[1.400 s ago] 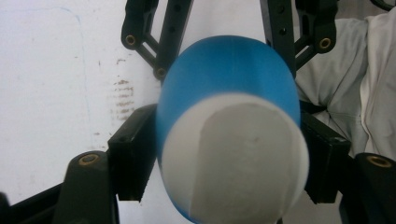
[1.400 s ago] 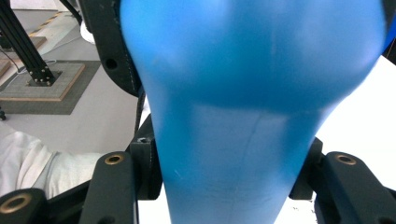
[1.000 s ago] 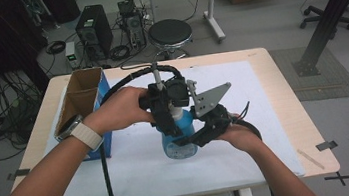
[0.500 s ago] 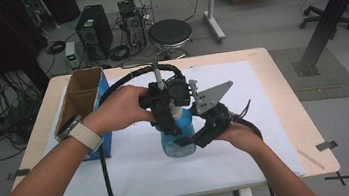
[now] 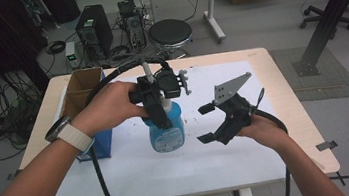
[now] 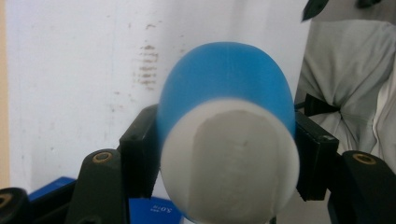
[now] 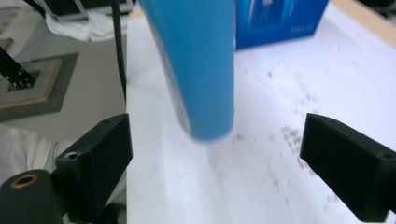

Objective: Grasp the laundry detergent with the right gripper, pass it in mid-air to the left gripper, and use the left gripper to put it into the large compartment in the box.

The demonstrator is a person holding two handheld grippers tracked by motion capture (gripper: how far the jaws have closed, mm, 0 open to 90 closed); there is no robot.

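A blue spray bottle (image 5: 168, 130) with a white label is held just above the white sheet (image 5: 230, 156) near the table's middle. My left gripper (image 5: 160, 114) comes down from above and is shut on the bottle's upper part. In the left gripper view the bottle (image 6: 226, 126) sits squeezed between both pads, my left gripper (image 6: 229, 161) closed on it. My right gripper (image 5: 206, 123) hangs open to the right of the bottle, apart from it. In the right gripper view the bottle's lower end (image 7: 196, 65) hangs ahead of my open right gripper (image 7: 217, 156), touching neither jaw.
An open cardboard box (image 5: 83, 91) with a blue box (image 7: 280, 18) against it stands at the table's left. The sheet carries small brown specks. The table's right edge (image 5: 305, 112) lies beyond my right hand. A stool (image 5: 169, 33) and computers stand behind the table.
My right gripper has drawn back to the right from the bottle's lower part, with its jaws now wide apart. The left gripper still holds the bottle in about the same place.
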